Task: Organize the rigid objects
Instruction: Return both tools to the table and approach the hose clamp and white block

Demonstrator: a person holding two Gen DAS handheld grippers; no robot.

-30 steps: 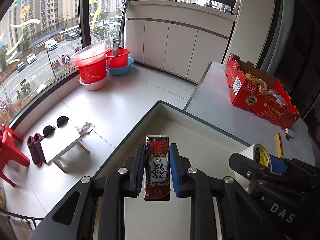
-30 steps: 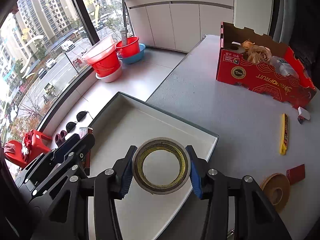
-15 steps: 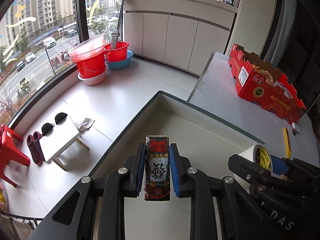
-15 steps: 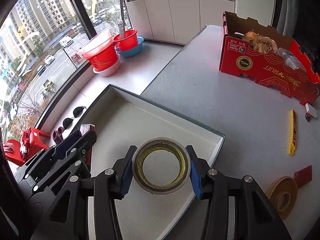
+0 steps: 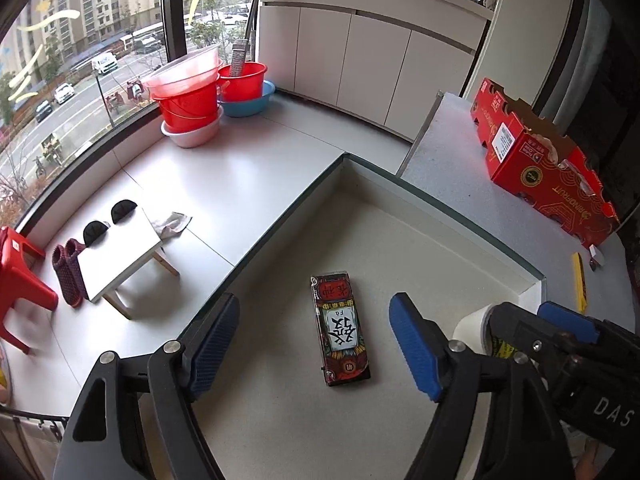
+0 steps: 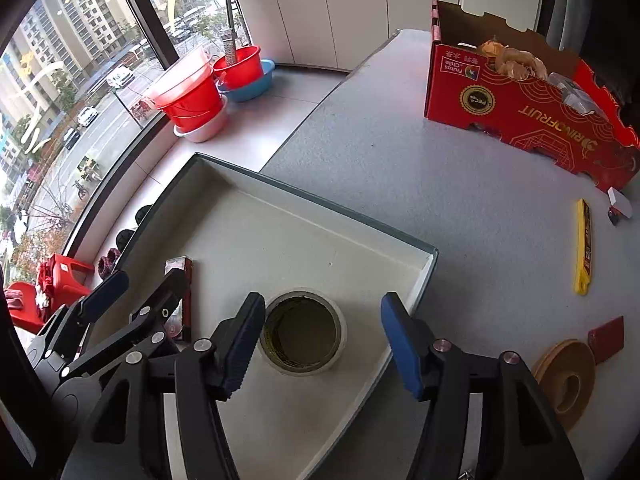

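Observation:
A shallow white tray (image 5: 440,208) (image 6: 304,196) sits at the table's left edge. A small dark card box with Chinese print (image 5: 340,328) lies flat on the tray floor; my left gripper (image 5: 316,340) is open above it, fingers apart on both sides. In the right wrist view the box (image 6: 185,292) is partly hidden behind the left gripper (image 6: 136,292). A tape roll (image 6: 303,332) lies flat in the tray; my right gripper (image 6: 322,344) is open around it, not touching. In the left wrist view the roll (image 5: 472,326) shows behind the right gripper (image 5: 532,320).
A red cardboard fruit box (image 6: 528,100) (image 5: 540,160) stands at the table's far side. A yellow utility knife (image 6: 583,252) (image 5: 579,280), a brown tape roll (image 6: 564,376) and a small red card (image 6: 606,338) lie on the grey table right of the tray. The floor drops off left.
Both grippers have opened. The left let go of the card box and the right let go of the tape roll; both things now lie on the tray floor.

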